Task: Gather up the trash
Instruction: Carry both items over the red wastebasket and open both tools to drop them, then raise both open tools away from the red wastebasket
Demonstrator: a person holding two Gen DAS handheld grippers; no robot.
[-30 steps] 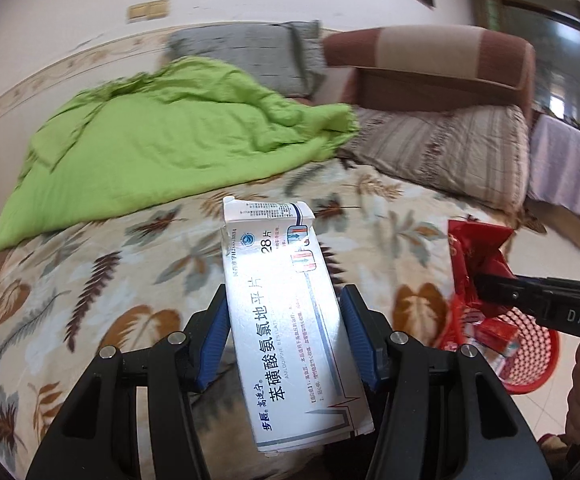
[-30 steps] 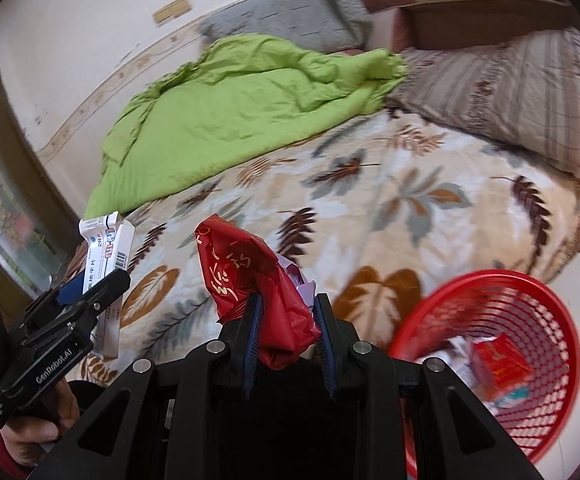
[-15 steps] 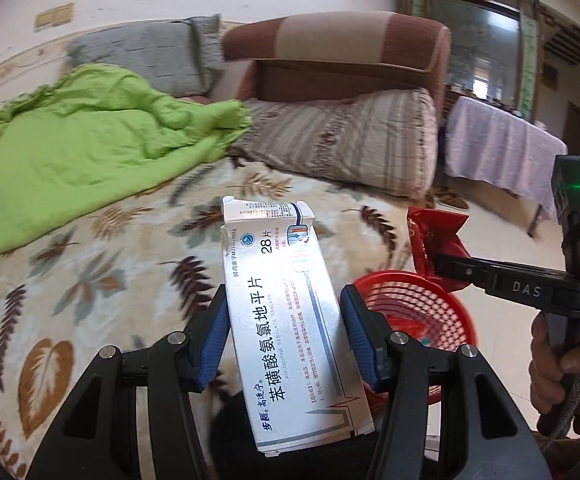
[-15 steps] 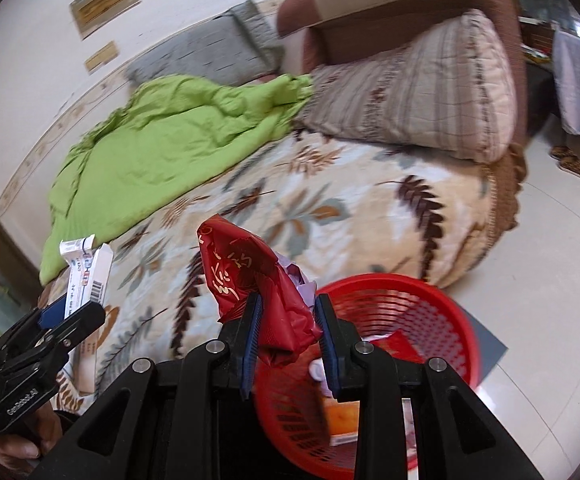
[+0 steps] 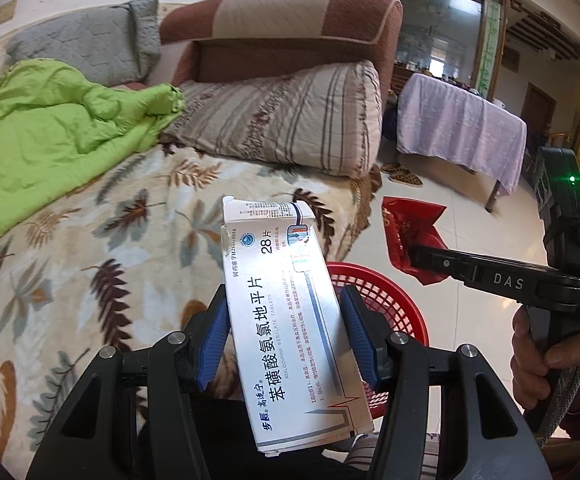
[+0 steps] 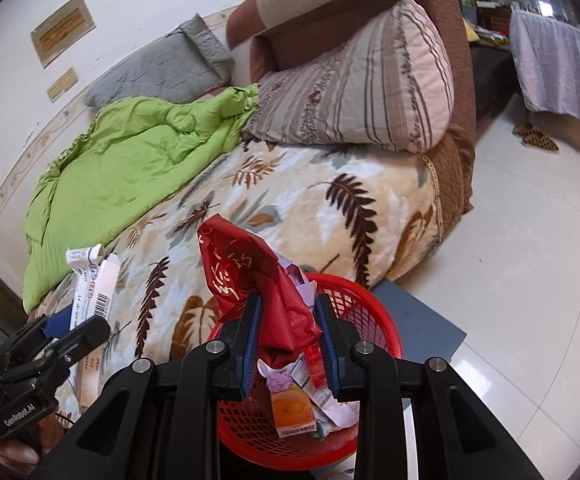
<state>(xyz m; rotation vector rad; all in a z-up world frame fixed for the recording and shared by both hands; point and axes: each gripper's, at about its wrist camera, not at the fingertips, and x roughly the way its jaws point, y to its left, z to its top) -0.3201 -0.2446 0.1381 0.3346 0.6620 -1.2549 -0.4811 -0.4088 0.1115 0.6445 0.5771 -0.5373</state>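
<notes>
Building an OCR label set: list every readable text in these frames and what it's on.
"28片", "苯磺酸氨氯地平片", "AMLODIPINE BESILATE TABLETS": white medicine box in the left gripper.
"DAS": side of the right gripper.
"GenRobot.AI": side of the left gripper, right wrist view.
Gold script on the red wrapper, the box's fine print and the packets in the red basket: unreadable.

Leaf-print bed (image 5: 89, 240), green quilt (image 5: 41, 136), striped pillow (image 6: 354, 92), glossy tiled floor (image 6: 530, 260)

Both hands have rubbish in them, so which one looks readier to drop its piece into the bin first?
Probably the right. Its tongs hold the crumpled red foil wrapper directly above the round red plastic mesh basket. The left tongs grip the white cardboard medicine box more over the bed's edge.
</notes>
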